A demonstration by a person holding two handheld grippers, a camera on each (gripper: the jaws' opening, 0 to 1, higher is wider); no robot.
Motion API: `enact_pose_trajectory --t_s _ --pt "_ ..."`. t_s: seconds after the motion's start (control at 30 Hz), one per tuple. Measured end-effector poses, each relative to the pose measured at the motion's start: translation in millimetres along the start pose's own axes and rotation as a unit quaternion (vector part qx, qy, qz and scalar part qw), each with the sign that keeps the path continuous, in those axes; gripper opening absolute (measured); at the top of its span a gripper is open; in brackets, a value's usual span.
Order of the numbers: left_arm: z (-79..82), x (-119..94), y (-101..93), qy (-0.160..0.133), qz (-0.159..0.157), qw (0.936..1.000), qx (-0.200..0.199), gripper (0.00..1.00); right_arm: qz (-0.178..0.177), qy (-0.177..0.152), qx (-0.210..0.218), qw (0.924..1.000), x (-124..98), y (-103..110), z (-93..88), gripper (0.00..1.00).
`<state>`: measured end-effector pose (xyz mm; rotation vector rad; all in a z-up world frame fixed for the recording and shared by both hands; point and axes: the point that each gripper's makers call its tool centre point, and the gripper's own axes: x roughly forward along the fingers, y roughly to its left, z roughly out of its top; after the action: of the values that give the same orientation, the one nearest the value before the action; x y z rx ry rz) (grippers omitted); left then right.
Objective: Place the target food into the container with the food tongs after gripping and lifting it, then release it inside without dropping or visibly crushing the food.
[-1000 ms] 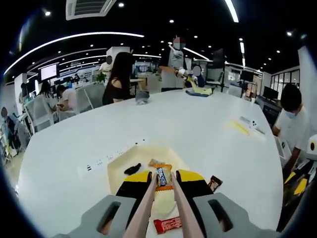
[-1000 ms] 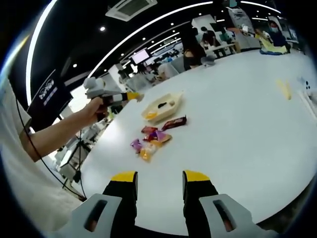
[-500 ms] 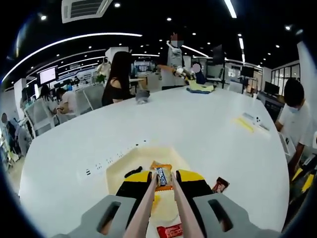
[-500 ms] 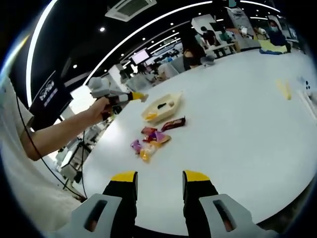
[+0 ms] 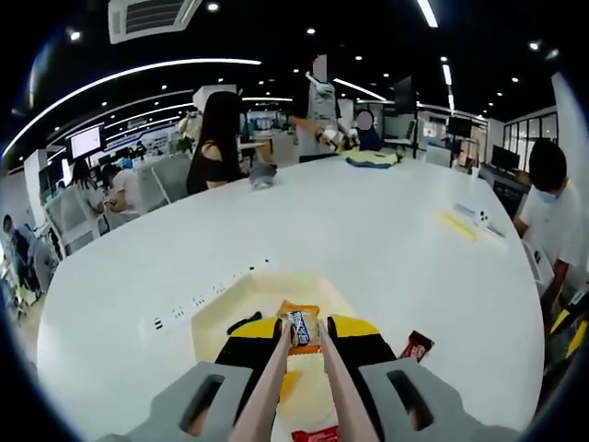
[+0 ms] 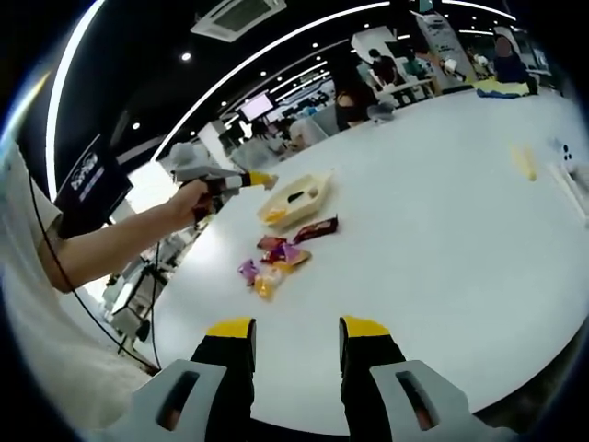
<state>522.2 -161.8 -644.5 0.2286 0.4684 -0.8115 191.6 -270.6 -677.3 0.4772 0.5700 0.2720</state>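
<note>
We find the left gripper [image 5: 301,333] clamped on pink tongs [image 5: 267,387] pinching a light, crushable orange snack packet [image 5: 302,327] mid-body above the yellow container [image 5: 225,299], right gripper [image 6: 296,333] apart, empty.

Left tongs [image 5: 301,333] squeezed together on a snack [image 5: 302,329], left hand [image 6: 189,201] raised on an outstretched forearm in the right gripper view, right tongs [image 6: 294,329] parted, holding nothing

Bright ceiling strip lights [image 5: 156,69] glare on the white table [image 5: 368,221]; fisheye edges bend and blur
</note>
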Motion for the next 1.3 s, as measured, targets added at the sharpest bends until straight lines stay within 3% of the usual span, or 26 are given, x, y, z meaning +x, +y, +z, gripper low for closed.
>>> enact_pose_trajectory --t_s 0.67,0.87,1.3 --pt "3.6 15.2 24.4 0.002 0.027 0.9993 -0.025 0.18 0.003 0.006 -0.001 1.0000 -0.2 -4.3 2.2 0.36" --pt "6.9 11.1 28.0 -0.002 0.032 0.9992 -0.024 0.18 0.004 0.006 0.001 1.0000 0.2 -4.3 1.1 0.36" --pt "-2.6 -10.7 23.5 -0.004 0.028 0.9989 -0.037 0.20 0.015 0.006 -0.008 0.9998 1.4 3.4 1.3 0.36"
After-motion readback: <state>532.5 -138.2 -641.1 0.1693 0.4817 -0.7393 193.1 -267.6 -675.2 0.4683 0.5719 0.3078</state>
